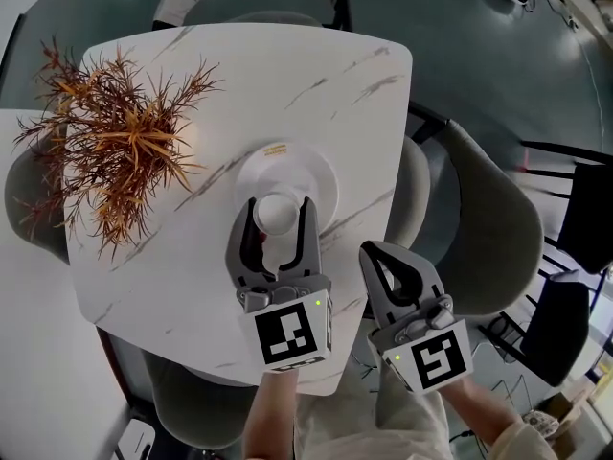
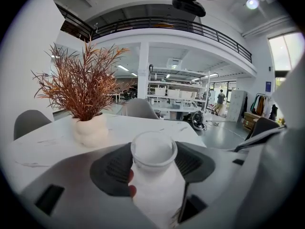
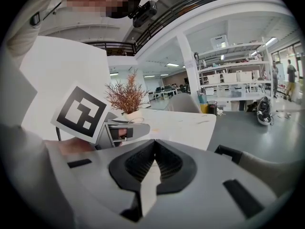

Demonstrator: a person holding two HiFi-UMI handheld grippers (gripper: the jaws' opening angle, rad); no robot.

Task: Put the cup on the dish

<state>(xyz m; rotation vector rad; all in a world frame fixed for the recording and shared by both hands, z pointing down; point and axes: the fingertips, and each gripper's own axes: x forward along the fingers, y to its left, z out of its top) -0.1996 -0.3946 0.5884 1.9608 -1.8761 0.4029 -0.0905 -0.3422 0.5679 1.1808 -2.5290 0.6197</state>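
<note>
Presently we log one marble bench (image 1: 316,94) carrying one potted plant (image 1: 115,142) at upper left and one white dish (image 1: 321,175) at centre. Of two tools, the left hand-held gripper (image 1: 278,204) clamps the single cup (image 1: 276,215) over the dish, presumably for set-down; contact is unclear. The right hand-held gripper (image 1: 375,253), jaws together and empty, hangs lower right, likely unneeded.

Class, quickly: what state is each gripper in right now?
Left gripper: closed on the white cup.
Right gripper: closed, holding nothing.
</note>
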